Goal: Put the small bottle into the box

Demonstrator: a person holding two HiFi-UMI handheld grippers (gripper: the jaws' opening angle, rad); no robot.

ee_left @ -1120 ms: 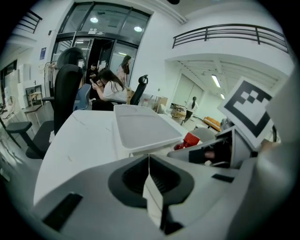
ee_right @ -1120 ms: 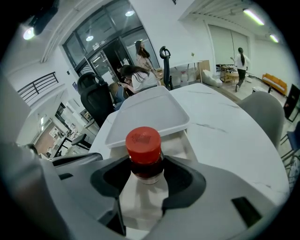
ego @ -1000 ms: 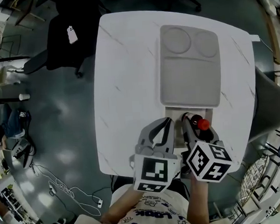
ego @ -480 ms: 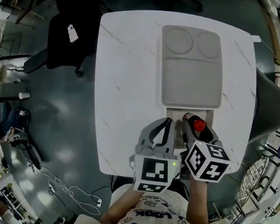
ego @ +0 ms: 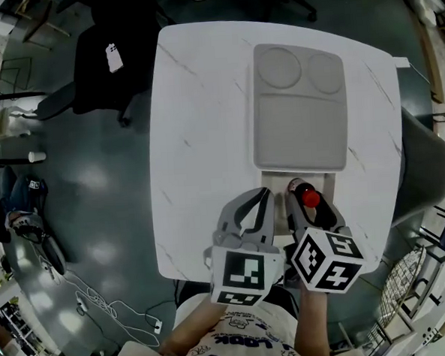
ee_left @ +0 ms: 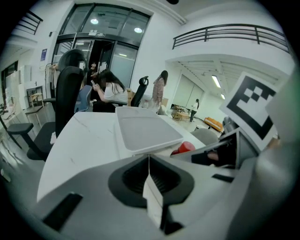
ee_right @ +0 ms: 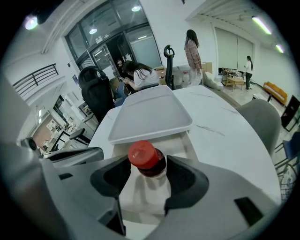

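The bottle is small, with a red screw cap over a dark neck, and its body looks pale lower down. It sits between the fingers of the right gripper, which close on it from both sides just below the cap. From the head view the red cap shows over the open white box. Whether the bottle's base touches the box floor cannot be told.

The box lies at the near edge of the desk, and its far end runs under a grey tray with two round hollows.

Just beside the right gripper, the left gripper hangs over the desk edge. Its fingers are pressed together with nothing between them.

Beyond the desk are office chairs and people.
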